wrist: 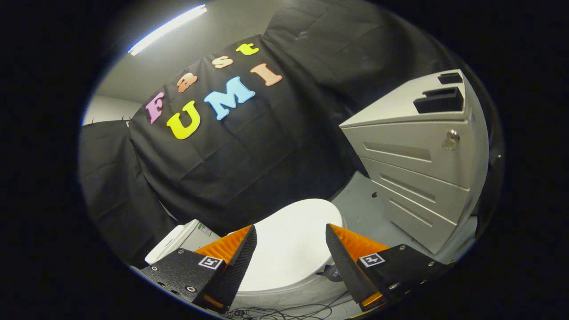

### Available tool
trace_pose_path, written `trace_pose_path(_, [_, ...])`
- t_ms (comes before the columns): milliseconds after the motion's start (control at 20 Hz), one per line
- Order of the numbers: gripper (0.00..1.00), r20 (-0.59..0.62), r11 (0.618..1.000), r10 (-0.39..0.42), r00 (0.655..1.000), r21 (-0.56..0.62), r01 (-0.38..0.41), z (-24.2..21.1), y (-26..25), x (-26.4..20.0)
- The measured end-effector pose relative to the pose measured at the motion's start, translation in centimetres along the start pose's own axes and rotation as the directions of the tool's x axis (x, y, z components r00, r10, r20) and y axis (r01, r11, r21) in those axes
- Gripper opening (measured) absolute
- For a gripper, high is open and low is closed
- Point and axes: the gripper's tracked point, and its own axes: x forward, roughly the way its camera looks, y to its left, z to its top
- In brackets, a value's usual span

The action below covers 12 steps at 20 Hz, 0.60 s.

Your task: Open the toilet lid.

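1. My gripper (pixel 291 235) sits nearest, its two fingers (pixel 242 262) spread wide with a broad gap between them. They clasp nothing; I see no contact with any surface.
2. Below the fingers, thin dark cables (pixel 284 311) trail loosely across the pale floor (pixel 364 213).
3. Just ahead, framed in the gap between the fingers, is the toilet lid (pixel 289 242). It is white, smooth and lying down flat over the bowl, closed. I am looking at it from above and slightly in front; the fingertips appear to hover over it, apart from it.
4. Behind the lid, past the left finger, I make out the white tank (pixel 184 238) with a small label on it that is too small for me to read.
5. To the right of the toilet stands a grey drawer cabinet (pixel 418 151), three drawers, a keyhole lock (pixel 451 138) on the top one, dark slots in its top.
6. Farthest back hangs the black cloth wall (pixel 249 146), with a ceiling strip light (pixel 166 29) glowing above it.
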Motion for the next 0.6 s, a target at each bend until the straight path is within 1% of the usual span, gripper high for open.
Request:
trace_pose_path(400, [0.95, -0.064, 0.986, -0.076, 0.995, 0.145, 0.084, -4.2, -4.8, 1.0])
trace_pose_path(600, [0.94, -0.072, 0.954, -0.099, 0.993, 0.277, 0.115, -5.8, -7.0, 1.7])
